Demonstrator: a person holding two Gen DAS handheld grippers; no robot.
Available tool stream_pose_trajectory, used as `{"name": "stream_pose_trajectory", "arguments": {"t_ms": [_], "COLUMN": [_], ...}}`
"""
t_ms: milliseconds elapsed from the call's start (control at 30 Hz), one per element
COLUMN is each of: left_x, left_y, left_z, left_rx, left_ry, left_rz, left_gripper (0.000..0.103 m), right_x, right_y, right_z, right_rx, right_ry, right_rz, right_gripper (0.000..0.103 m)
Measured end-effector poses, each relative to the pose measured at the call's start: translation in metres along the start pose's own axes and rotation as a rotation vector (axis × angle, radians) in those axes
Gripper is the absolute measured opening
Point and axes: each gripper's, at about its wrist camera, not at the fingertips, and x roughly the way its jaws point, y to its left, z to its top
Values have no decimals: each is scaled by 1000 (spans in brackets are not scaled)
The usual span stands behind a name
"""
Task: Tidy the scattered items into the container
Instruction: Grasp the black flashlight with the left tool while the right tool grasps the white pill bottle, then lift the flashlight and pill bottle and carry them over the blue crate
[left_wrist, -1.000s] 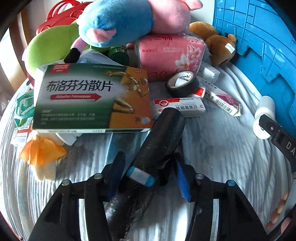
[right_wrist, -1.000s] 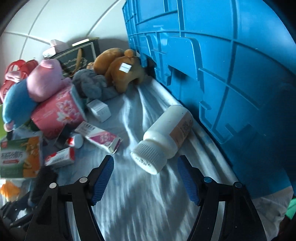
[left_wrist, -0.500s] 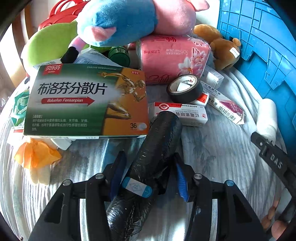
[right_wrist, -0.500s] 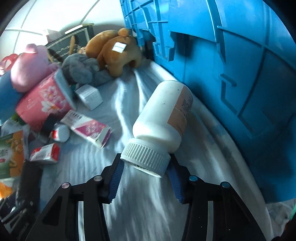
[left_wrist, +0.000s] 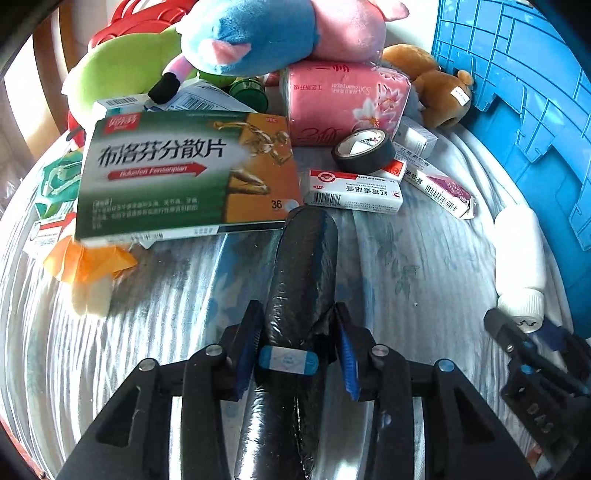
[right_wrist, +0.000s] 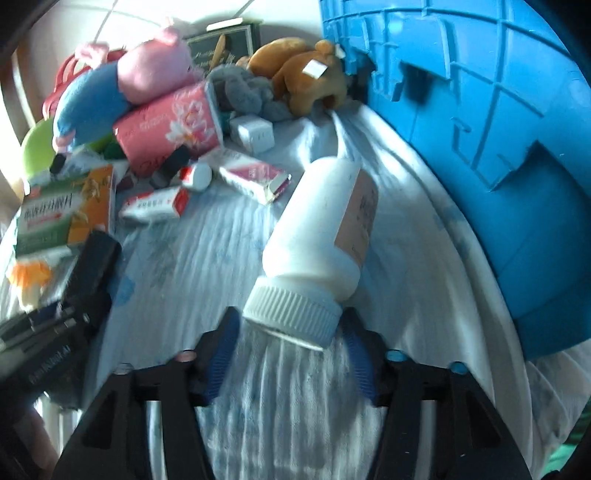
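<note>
Scene: a cluttered bedsheet (left_wrist: 406, 266) beside a blue crate (right_wrist: 480, 129), with medicine boxes, plush toys and a tissue pack (left_wrist: 343, 99) piled at the far end.

Black roll: a long roll of dark plastic film (left_wrist: 295, 295) lies on the sheet, its far tip just beside a large green medicine box (left_wrist: 184, 173). It looks light, soft and slick, likely to dent and slide; the taped band near the middle seems the surest place to take hold.

Left gripper (left_wrist: 297, 354): jaws have just been closing and stand narrow, the roll between them, the blue pads at or nearly against its flanks.

White bottle: a plastic pill bottle (right_wrist: 325, 229) lies on its side close to the crate wall, ribbed cap toward the camera. Probably rigid and light, apt to roll; the ribbed cap or the neck offers grip.

Right gripper (right_wrist: 291, 339): jaws have just been opening and straddle the cap, with small gaps showing either side, so no firm grip.
</note>
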Motion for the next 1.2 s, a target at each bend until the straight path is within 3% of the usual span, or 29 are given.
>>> {"name": "stream_pose_trajectory", "arguments": {"t_ms": [133, 300, 400, 700, 900, 1000, 1200], "left_x": [0, 1, 0, -30, -55, -57, -37], "left_y": [-2, -3, -4, -10, -12, -9, 10], "left_z": [-1, -1, -1, 9, 28, 30, 6], "left_rx": [5, 8, 12, 29, 26, 22, 14], "left_ry": [-9, -20, -24, -103, -168, -156, -43], "left_rz": [12, 14, 17, 21, 20, 7, -2], "left_gripper": [38, 38, 38, 23, 22, 22, 24], "right_x": [-6, 6, 20, -7, -39, -46, -26], "right_y": [-1, -13, -13, 6, 15, 18, 30], "right_z": [12, 10, 12, 17, 29, 29, 10], "right_rx": [25, 86, 84, 12, -13, -20, -22], "right_ry": [-41, -31, -17, -75, -128, -128, -74], "right_rz": [-2, -23, -17, 18, 44, 46, 68], "right_gripper": [73, 72, 51, 51, 51, 51, 51]}}
